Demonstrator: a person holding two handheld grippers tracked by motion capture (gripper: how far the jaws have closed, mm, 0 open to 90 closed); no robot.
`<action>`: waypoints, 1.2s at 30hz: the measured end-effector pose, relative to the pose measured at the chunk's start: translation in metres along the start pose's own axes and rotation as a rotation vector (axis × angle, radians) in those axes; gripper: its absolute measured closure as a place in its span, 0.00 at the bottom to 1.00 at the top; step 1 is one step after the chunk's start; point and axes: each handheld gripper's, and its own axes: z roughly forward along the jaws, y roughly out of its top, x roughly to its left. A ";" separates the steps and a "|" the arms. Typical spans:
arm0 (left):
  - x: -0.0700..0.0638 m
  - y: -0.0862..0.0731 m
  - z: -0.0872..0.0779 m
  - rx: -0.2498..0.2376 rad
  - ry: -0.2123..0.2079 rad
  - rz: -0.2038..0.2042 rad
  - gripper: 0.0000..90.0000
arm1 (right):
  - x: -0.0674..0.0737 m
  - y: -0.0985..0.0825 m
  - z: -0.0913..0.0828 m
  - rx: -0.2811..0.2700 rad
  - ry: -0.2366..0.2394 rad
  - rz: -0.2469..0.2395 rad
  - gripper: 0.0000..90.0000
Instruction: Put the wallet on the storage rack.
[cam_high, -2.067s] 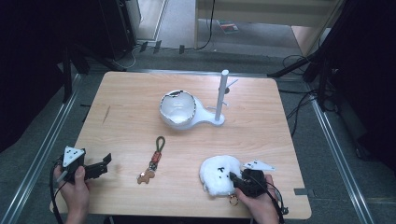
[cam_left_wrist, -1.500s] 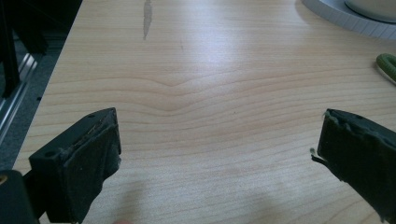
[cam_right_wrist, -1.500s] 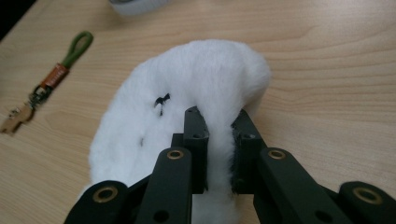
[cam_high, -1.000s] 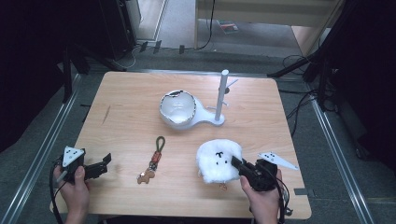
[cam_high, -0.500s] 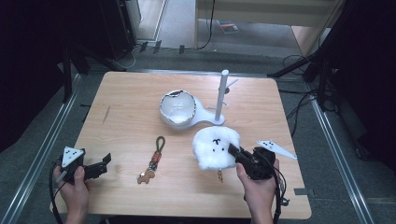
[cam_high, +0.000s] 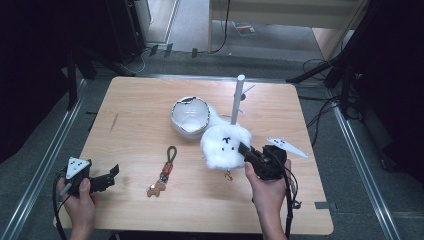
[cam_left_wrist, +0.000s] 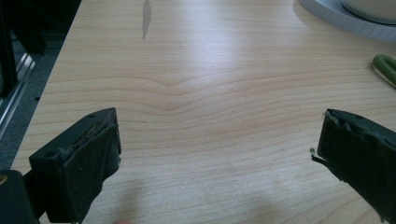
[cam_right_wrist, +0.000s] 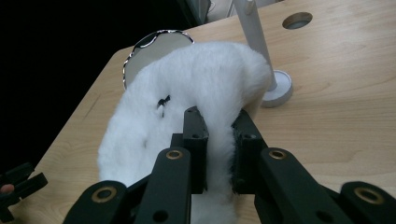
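While the right gripper (cam_high: 243, 148) is clamped on the edge of a white fluffy plush (cam_high: 225, 145), its jaws pinching the fur between them in the right gripper view (cam_right_wrist: 218, 140), the plush hangs just in front of the base of the white stand (cam_high: 237, 102) on the wooden surface (cam_high: 140, 105). The plush (small black stitched marks on its face) sits just beside a white bowl (cam_high: 190, 116); whether plush and bowl touch cannot be told. The bowl's pale interior holds nothing that can be made out from above. The stand's post is upright, with short pegs near its top. A keychain (cam_high: 164, 172) with a green loop and a small brown charm lies flat on the surface, between the two hands and apart from the bowl. The left gripper (cam_high: 107, 176) rests near the front left corner of the surface, jaws spread wide apart over bare wood in the left gripper view (cam_left_wrist: 215, 154), nothing between them.
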 end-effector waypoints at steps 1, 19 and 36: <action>0.000 0.000 0.000 0.000 0.000 -0.001 0.00 | 0.001 0.001 0.001 -0.001 -0.002 0.000 0.89; 0.000 0.000 0.000 -0.008 -0.012 -0.003 0.00 | 0.026 0.017 0.036 -0.009 -0.021 -0.032 0.89; 0.001 0.000 -0.001 -0.008 -0.014 -0.005 0.00 | 0.033 0.022 0.060 -0.021 -0.080 -0.041 0.89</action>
